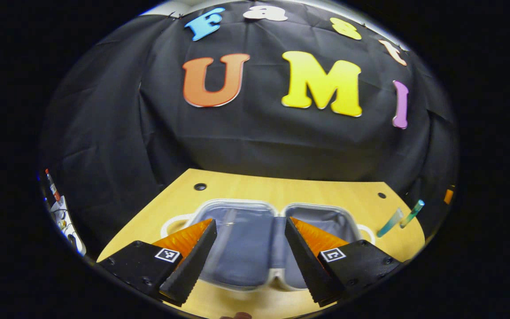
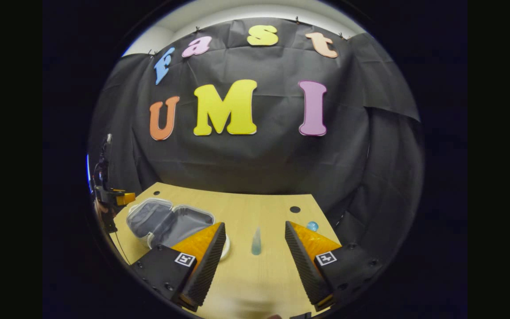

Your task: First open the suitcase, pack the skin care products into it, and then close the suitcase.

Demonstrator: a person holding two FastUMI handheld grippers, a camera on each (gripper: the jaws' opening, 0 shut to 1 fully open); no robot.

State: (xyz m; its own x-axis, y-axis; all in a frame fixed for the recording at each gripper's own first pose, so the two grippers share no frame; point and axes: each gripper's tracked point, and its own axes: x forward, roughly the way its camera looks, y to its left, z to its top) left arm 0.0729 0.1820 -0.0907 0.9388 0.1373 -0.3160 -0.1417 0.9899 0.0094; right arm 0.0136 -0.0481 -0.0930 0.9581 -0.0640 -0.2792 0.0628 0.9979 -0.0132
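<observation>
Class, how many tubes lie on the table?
2. One tube lies right of the open suitcase, a second tube just beyond it, in the left gripper view. Others may be hidden.

- I see the table [image 2: 259, 208] as pale wood, smooth and matt.
- The open suitcase [image 1: 237, 248] looks lined with soft grey cloth, its rim a glossy pale plastic.
- The bottle [image 2: 256, 243] reads as translucent plastic.

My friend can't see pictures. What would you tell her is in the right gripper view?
An open tool hovers over a wooden table, its two fingers either side of a small blue-green bottle standing upright. To the left a small suitcase lies open, grey inside, and a small blue ball sits behind the right finger.
</observation>
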